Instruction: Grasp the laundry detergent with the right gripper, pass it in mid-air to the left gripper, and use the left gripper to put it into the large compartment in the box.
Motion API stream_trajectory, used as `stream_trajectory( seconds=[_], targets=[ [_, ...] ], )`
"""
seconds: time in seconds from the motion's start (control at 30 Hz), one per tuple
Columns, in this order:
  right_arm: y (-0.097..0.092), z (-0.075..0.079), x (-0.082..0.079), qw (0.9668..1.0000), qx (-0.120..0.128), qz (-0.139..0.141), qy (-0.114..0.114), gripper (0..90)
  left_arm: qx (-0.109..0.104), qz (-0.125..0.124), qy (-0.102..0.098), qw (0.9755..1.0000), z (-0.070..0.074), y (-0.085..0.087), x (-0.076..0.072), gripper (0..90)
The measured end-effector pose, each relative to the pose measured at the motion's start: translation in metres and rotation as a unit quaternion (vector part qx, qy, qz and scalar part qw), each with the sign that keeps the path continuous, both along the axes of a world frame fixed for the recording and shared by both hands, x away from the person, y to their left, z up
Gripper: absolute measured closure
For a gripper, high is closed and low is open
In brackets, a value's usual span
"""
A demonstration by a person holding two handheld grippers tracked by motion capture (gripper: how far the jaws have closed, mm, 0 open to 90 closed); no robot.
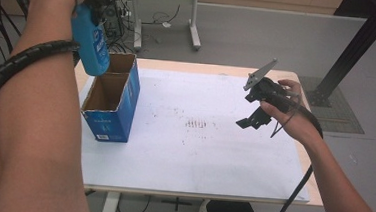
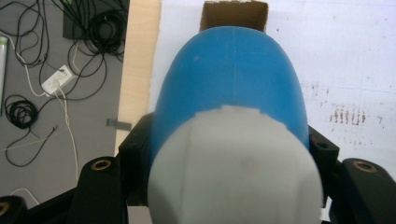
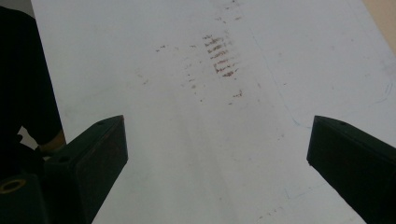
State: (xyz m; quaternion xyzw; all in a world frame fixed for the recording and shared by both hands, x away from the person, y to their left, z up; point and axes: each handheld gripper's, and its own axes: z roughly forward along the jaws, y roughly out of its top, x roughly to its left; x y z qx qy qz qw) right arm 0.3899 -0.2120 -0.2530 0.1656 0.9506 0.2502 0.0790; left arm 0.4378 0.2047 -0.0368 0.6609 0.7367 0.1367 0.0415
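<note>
Overhead, the left gripper [image 1: 94, 1] clamps a blue bottle [image 1: 91, 41] by its top end, hanging just above an open cardboard box [image 1: 111, 100]. Lowering it in and letting go seem left. Well apart, the right gripper [image 1: 247, 121] hovers empty, jaws wide, over the table [image 1: 198, 152].

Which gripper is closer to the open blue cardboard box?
Left. The left gripper hangs just above the open blue cardboard box, clamped on a blue plastic bottle. The right gripper is open and hovers far across the white table sheet.
</note>
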Motion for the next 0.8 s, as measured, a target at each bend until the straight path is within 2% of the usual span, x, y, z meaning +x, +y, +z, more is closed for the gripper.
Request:
stream_trajectory(
  seconds=[0.23,0.53,0.8],
  targets=[
    [-0.002,-0.001,-0.001,1.0,-0.001,-0.002,0.004,5.0,-0.001,0.002,-0.001,1.0,-0.007,0.002,0.001,37.4],
    [-0.005,-0.004,-0.001,1.0,-0.004,-0.004,0.006,5.1,-0.005,0.007,0.008,0.9999,-0.023,0.006,0.003,37.4],
    [-0.003,-0.006,-0.001,0.9999,-0.005,-0.003,0.009,5.1,-0.013,0.006,0.016,0.9998,-0.043,0.009,0.005,37.4]
  ],
)
